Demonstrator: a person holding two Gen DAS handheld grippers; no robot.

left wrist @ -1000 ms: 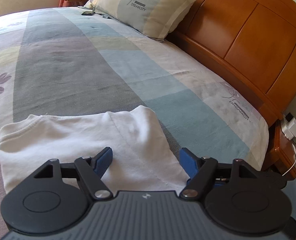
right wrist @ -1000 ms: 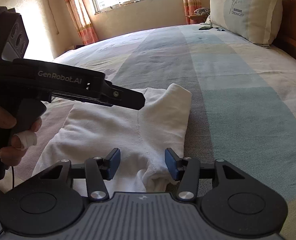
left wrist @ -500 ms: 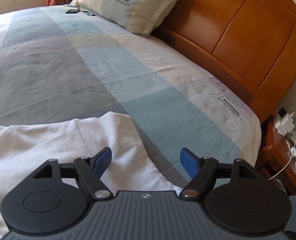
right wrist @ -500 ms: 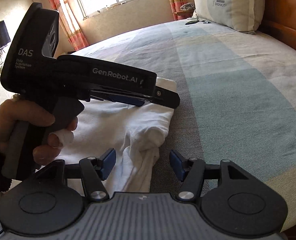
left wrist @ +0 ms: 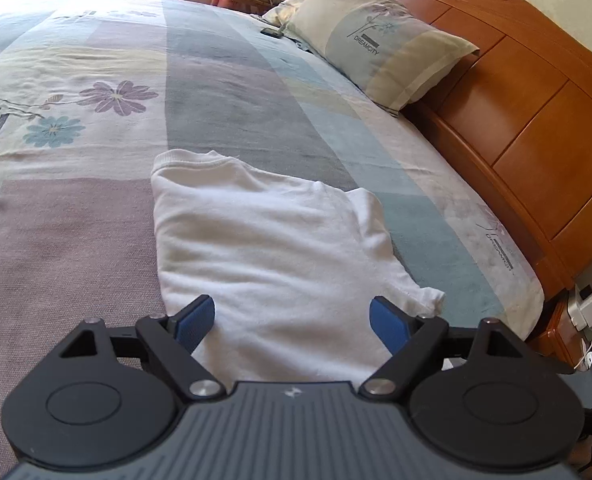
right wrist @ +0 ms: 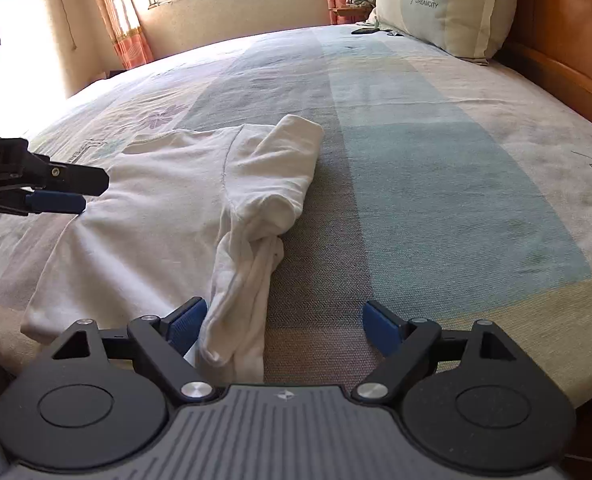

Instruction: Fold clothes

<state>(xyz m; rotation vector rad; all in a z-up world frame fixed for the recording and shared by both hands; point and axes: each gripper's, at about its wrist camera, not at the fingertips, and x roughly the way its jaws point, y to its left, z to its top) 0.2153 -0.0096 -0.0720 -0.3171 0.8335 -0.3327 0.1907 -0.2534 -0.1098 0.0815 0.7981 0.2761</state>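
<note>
Shirt (left wrist: 272,240), white, lies partly folded on the bed (left wrist: 236,92), one sleeve (right wrist: 252,280) bunched. My left gripper (left wrist: 292,316) and right gripper (right wrist: 284,322) gape wide, holding nothing. I think that sleeve needs tucking in.

Right claw (right wrist: 284,322) spread wide over white shirt (right wrist: 168,216) sleeve

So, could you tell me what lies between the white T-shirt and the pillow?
Only bare patchwork bedspread lies between the white T-shirt and pillow, per the left wrist view.
</note>
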